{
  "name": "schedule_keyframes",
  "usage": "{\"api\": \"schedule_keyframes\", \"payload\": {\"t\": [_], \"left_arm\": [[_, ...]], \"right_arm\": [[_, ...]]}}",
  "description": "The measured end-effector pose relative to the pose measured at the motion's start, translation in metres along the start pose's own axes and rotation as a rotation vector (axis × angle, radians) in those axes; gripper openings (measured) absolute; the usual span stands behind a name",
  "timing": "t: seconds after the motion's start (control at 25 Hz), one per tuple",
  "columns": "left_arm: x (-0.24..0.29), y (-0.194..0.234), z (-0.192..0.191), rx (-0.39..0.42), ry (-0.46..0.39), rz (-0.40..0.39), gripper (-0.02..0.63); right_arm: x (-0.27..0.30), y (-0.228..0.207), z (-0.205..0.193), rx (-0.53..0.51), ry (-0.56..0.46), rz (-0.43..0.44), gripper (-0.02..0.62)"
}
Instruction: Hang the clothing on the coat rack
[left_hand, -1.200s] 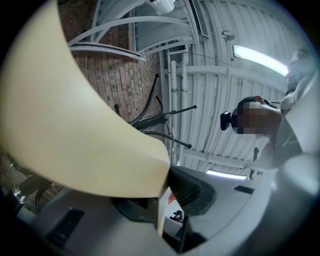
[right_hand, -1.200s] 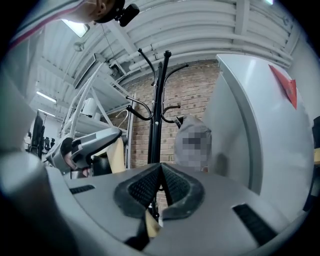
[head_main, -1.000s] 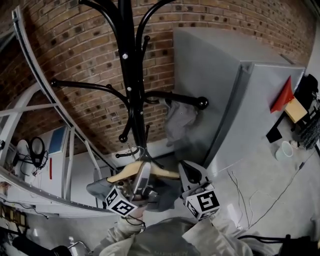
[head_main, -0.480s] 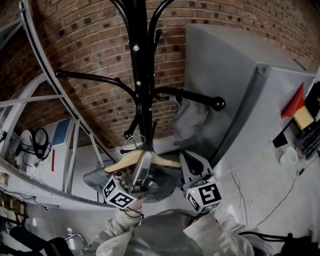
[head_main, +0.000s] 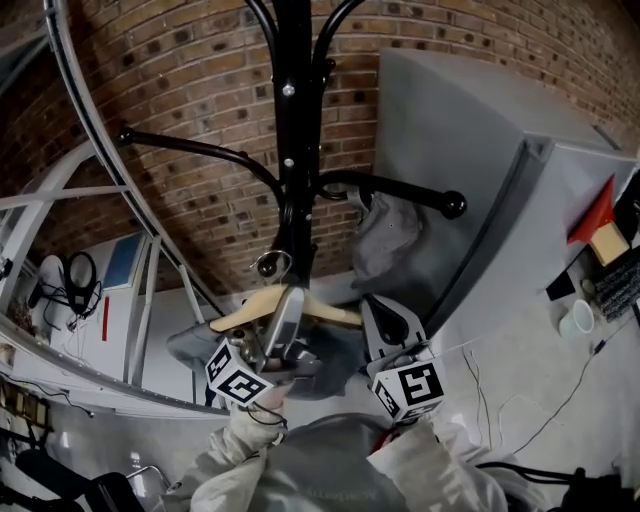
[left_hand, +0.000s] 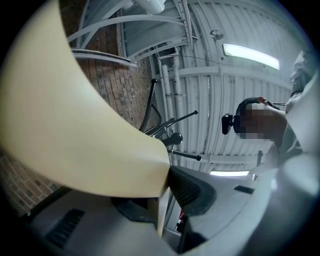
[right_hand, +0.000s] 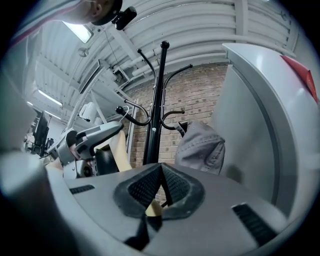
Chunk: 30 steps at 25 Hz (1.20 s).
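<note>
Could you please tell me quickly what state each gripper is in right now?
Left gripper: closed on the wooden hanger.
Right gripper: closed on the same hanger's end.

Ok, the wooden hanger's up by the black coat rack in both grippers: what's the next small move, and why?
Probably raise the wooden hanger slightly and ease its wire hook over the short lower peg of the black coat rack: the hook sits beside that peg's knob, and left gripper and right gripper both clamp it.
</note>
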<state>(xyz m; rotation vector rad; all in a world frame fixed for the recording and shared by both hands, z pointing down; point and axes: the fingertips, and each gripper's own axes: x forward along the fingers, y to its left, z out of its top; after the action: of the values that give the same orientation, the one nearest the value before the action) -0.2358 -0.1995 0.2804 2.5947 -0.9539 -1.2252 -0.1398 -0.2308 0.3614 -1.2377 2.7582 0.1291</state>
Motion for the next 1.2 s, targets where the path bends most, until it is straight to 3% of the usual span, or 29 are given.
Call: {"api": "schedule_keyframes", "payload": {"t": [0.52, 1.2], "left_arm": [[0.003, 0.025, -0.017, -0.055, 0.009, 0.042, 0.091], [0.001, 0.045, -0.022, -0.051, 0.011, 0.053, 0.092]], "right_arm": [[0.003, -0.012, -0.009, 0.023, 0.024, -0.012, 0.025], [0.004, -0.019, -0.020, 0.044, 0.057, -0.016, 0.025]]}}
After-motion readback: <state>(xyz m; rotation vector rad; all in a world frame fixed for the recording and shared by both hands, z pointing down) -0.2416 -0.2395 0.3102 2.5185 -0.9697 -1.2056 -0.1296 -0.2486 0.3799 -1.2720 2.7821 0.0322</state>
